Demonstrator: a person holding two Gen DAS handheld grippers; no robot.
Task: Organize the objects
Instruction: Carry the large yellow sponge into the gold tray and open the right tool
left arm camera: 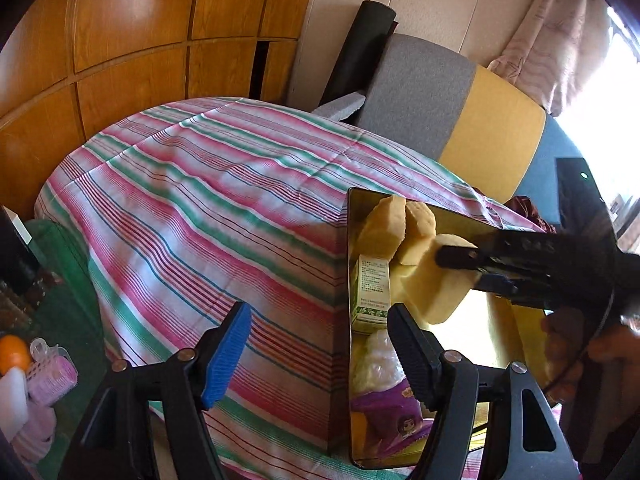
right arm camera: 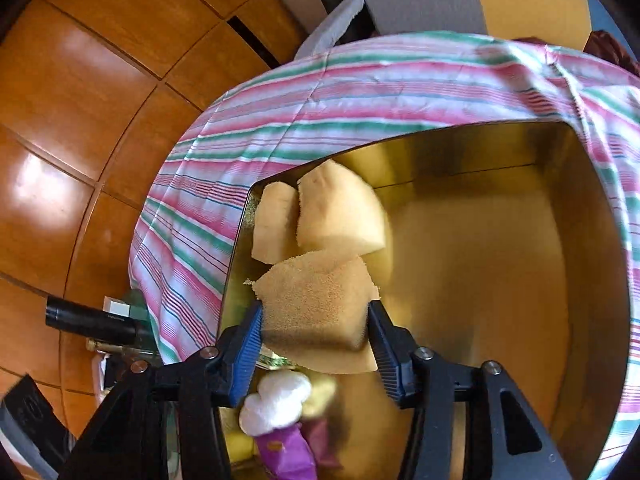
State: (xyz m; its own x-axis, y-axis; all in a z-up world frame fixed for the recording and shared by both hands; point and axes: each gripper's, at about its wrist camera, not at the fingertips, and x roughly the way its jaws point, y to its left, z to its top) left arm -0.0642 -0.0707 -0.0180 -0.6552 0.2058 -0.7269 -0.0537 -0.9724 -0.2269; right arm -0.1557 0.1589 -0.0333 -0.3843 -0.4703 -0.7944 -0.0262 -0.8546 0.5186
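Observation:
A gold tin box (right arm camera: 440, 132) stands open on a pink-and-green striped cloth (left arm camera: 200, 200). My right gripper (right arm camera: 316, 310) is shut on a tan sponge piece (right arm camera: 316, 300), held just above the box's left side. In the left wrist view the right gripper (left arm camera: 460, 272) reaches in from the right with that sponge (left arm camera: 436, 292). Two more sponge pieces (right arm camera: 280, 220) (right arm camera: 340, 216) lean in the far left corner. A green-and-white carton (left arm camera: 370, 292) and a white-and-purple plush toy (right arm camera: 276, 404) lie along the near left wall. My left gripper (left arm camera: 320, 312) is open, with the box's left wall standing between its fingers, untouched.
Wooden cabinet doors (left arm camera: 140, 40) curve behind the table. A grey-and-yellow chair (left arm camera: 440, 100) stands at the far side. On a green surface at the left lie an orange (left arm camera: 14, 354) and pink items (left arm camera: 52, 376). A black cylinder (right arm camera: 92, 320) lies there too. A hand (left arm camera: 568, 344) holds the right gripper.

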